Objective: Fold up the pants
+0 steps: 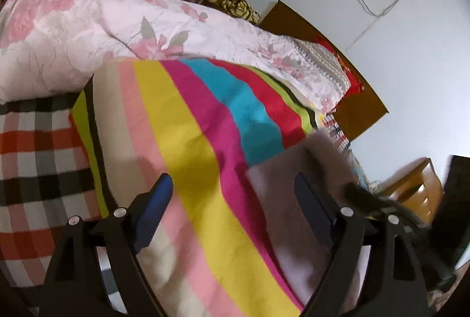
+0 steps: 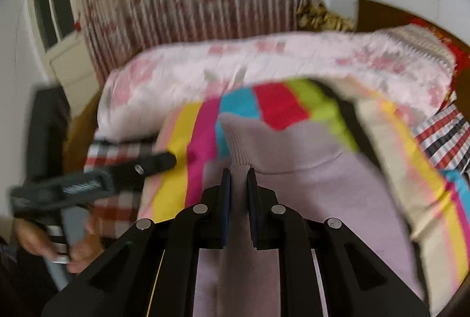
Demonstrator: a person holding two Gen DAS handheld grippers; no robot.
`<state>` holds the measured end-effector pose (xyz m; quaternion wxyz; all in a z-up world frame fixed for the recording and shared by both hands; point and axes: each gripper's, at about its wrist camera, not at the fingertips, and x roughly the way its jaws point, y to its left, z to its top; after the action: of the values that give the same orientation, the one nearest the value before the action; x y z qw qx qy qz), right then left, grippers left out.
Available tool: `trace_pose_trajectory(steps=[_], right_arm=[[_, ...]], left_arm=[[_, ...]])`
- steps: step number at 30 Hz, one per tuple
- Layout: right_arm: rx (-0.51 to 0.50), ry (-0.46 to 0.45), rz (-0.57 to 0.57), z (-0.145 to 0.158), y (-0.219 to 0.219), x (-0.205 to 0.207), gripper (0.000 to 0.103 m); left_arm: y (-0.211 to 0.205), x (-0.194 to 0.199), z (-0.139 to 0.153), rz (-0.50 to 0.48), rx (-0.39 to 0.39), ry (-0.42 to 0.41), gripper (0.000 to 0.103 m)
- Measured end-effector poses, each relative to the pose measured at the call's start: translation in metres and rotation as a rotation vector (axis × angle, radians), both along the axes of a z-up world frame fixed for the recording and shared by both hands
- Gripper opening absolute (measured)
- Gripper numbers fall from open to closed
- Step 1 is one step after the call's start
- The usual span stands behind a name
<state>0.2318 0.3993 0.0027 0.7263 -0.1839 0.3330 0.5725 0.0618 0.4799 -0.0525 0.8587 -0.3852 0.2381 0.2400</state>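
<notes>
right wrist view: right tongs (image 2: 238, 185) pinch a ribbed cuff of the lilac pants (image 2: 308, 185) on the striped blanket (image 2: 173, 146), left tongs (image 1: 232, 193) open and empty; folding looks barely begun.

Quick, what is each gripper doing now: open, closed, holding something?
Left gripper: open, nothing between its fingers, above the striped sheet.
Right gripper: closed on a ribbed part of the lilac pants.
</notes>
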Motion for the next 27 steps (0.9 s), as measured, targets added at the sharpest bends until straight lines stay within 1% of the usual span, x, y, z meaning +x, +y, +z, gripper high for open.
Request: trace_pose_trajectory(steps=[3,5,8,11,13,15,17,18,19,20,21,22,23,24,25,27], right_arm=[[-0.046,0.007,0.01,-0.02,0.006,-0.009,0.014],[-0.047,0.011,0.012,-0.021,0.005,-0.01,0.014],[-0.042,0.037,0.017,-0.017,0.008,-0.006,0.014],[-0.04,0.024,0.014,-0.013,0.01,-0.008,0.014],[-0.026,0.028,0.022,-0.01,0.01,-0.011,0.014],[-0.027,0.029,0.03,-0.009,0.012,-0.015,0.014],[-0.055,0.04,0.029,-0.017,0.019,-0.016,0.015],[-0.094,0.069,0.041,-0.027,0.026,-0.014,0.02],[-0.118,0.089,0.045,-0.035,0.029,-0.013,0.023],[-0.113,0.098,0.038,-0.037,0.029,-0.012,0.023],[-0.099,0.115,0.03,-0.034,0.026,-0.009,0.026],[-0.091,0.138,0.038,-0.031,0.022,-0.008,0.038],[-0.083,0.152,0.05,-0.024,0.016,-0.008,0.071],[-0.066,0.108,0.035,-0.014,0.004,-0.011,0.079],[-0.043,0.053,0.033,-0.003,-0.011,-0.016,0.078],[-0.012,-0.024,0.028,0.015,-0.047,-0.024,0.058]], left_arm=[[-0.01,-0.001,-0.001,-0.034,0.013,0.027,0.084],[-0.015,-0.001,-0.004,-0.051,0.01,0.034,0.084],[-0.019,0.007,-0.011,-0.085,-0.014,0.033,0.084],[-0.018,0.009,-0.017,-0.05,-0.064,-0.001,0.084],[-0.015,0.003,-0.018,0.001,-0.092,-0.024,0.084],[-0.014,-0.003,-0.015,-0.001,-0.104,-0.061,0.084],[-0.013,-0.005,-0.013,0.011,-0.089,-0.05,0.084],[-0.013,-0.005,-0.012,0.011,-0.086,-0.045,0.084],[-0.012,-0.004,-0.013,0.009,-0.09,-0.036,0.084],[-0.011,-0.004,-0.014,0.006,-0.098,-0.03,0.084],[-0.011,-0.005,-0.015,-0.001,-0.108,-0.026,0.084],[-0.011,-0.006,-0.014,-0.01,-0.11,-0.027,0.084],[-0.012,-0.007,-0.012,-0.016,-0.106,-0.027,0.084],[-0.013,-0.008,-0.01,-0.024,-0.097,-0.024,0.084],[-0.015,-0.008,-0.007,-0.036,-0.084,-0.019,0.085],[-0.018,-0.01,-0.002,-0.059,-0.071,-0.024,0.085]])
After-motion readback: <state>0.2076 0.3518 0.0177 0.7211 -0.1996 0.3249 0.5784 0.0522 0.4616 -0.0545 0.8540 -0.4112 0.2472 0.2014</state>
